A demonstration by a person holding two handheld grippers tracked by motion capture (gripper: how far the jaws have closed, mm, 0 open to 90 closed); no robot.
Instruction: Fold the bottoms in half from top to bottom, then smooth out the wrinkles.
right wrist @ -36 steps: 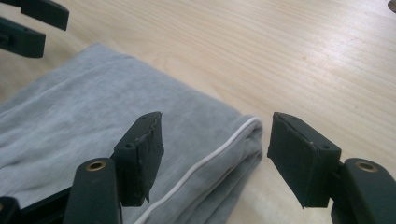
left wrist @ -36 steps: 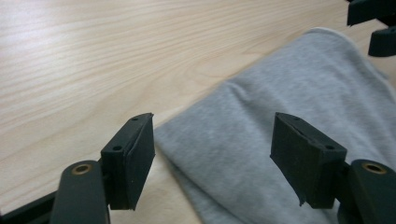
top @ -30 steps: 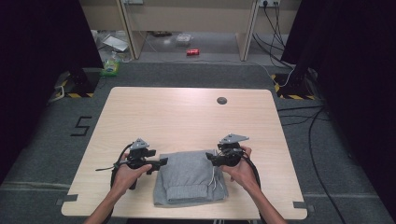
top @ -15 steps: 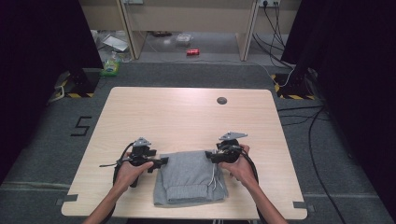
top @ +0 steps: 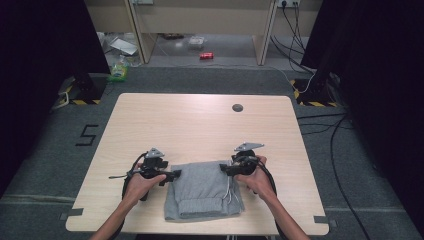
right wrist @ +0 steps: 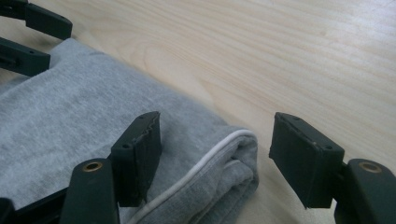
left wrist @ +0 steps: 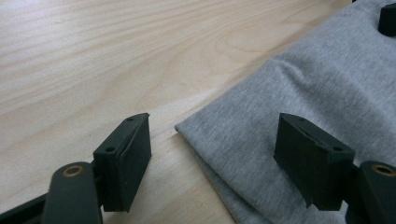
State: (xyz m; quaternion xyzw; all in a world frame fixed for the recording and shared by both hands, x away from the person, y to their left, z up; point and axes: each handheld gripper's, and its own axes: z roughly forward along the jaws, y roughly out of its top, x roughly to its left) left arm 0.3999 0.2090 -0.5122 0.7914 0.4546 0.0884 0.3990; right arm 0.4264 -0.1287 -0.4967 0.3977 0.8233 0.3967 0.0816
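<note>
In the high view, a folded grey garment point(top: 205, 191) lies on the wooden table point(top: 200, 125) close to its near edge, about midway between the near corners. The left gripper point(top: 172, 175) sits at the garment's far left corner, held in the person's left hand point(top: 141, 182), with its jaws pointing inward toward the cloth. The right gripper point(top: 224, 168) sits at the far right corner, held in the right hand point(top: 255, 179), also pointing inward. A small dark round disc point(top: 237, 107) lies well apart from them, near the table's far edge toward the right.

In the left gripper view, the left gripper point(left wrist: 212, 151) has its jaws spread wide. The folded corner of the grey garment point(left wrist: 299, 93) lies between them on the table point(left wrist: 93, 56): one jaw stands over bare wood just beside the cloth's edge, the other over the cloth. Neither pad presses on the fabric, and nothing is gripped.

In the right gripper view, the right gripper point(right wrist: 215, 154) is likewise wide open. The thick folded corner of the grey garment point(right wrist: 93, 116), with a white drawstring point(right wrist: 210, 149) running along its fold, lies between the jaws. One jaw stands over the cloth, the other over bare table point(right wrist: 280, 56) just beside it. Whether the nearer pad touches the fabric cannot be told; the cloth is not pinched. The tips of the left gripper point(right wrist: 51, 42) show at the garment's other far corner.
</note>
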